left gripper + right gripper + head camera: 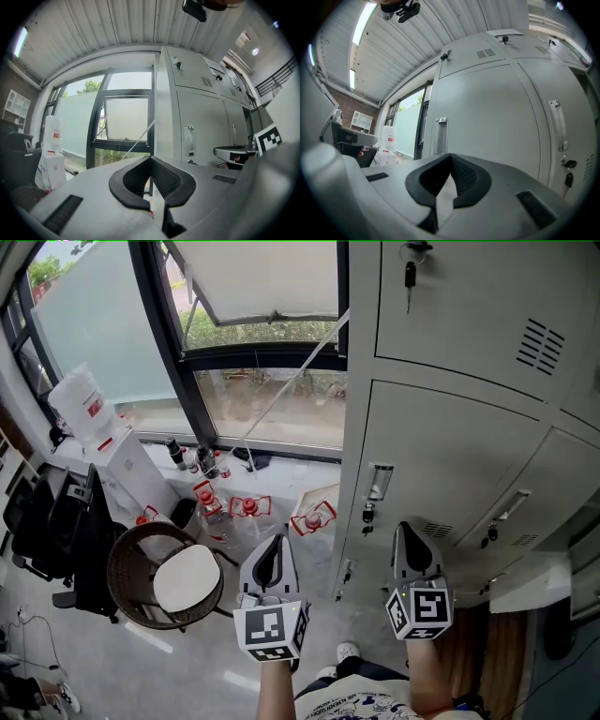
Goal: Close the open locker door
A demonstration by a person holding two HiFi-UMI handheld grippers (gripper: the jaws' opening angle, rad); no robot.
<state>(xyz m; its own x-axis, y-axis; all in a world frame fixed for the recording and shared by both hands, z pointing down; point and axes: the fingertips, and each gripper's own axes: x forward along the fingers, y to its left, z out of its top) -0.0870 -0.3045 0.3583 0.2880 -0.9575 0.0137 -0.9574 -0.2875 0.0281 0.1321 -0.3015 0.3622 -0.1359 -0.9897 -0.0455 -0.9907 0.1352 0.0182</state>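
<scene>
A bank of grey lockers [450, 456] fills the right of the head view. Its middle door has a vertical handle [378, 482] and shows in the right gripper view as door [487, 117]. The upper door holds a key [410, 273]. A pale slab [530, 582] juts out low at the right; I cannot tell whether it is an open door. My left gripper [273, 542] hangs left of the lockers, jaws shut and empty [150, 158]. My right gripper [405, 529] is in front of the middle door, apart from it, also shut and empty [450, 154].
A window wall runs along the back left. Below it stand a water dispenser [84, 409], several water jugs [246, 507] on the floor, a round wicker chair [164, 577] and a black office chair [47, 521]. A shoe [347, 651] shows below the grippers.
</scene>
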